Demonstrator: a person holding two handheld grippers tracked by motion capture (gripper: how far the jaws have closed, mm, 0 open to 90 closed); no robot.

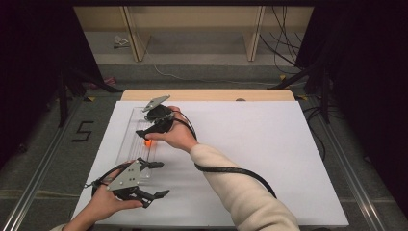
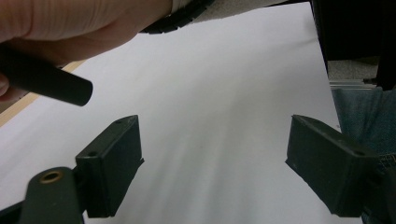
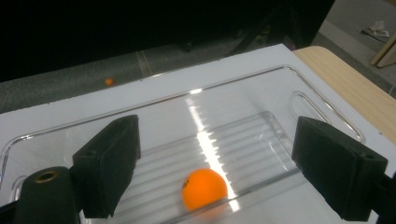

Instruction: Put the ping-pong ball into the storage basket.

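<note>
ball [image 3: 204,188] sat in clear tray [image 3: 299,100] | right tongs [image 3: 217,161] gaped, released | left tongs [image 2: 212,163] spread, empty | placing looked done

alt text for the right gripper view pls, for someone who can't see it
An orange ball lies on the ribbed floor of a clear plastic tray, below and between the right gripper's two wide-open black fingers. The tray rests on a white table with dark floor beyond it.

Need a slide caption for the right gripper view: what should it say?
Open right gripper above an orange ball resting in a clear ribbed tray on the white table.
</note>
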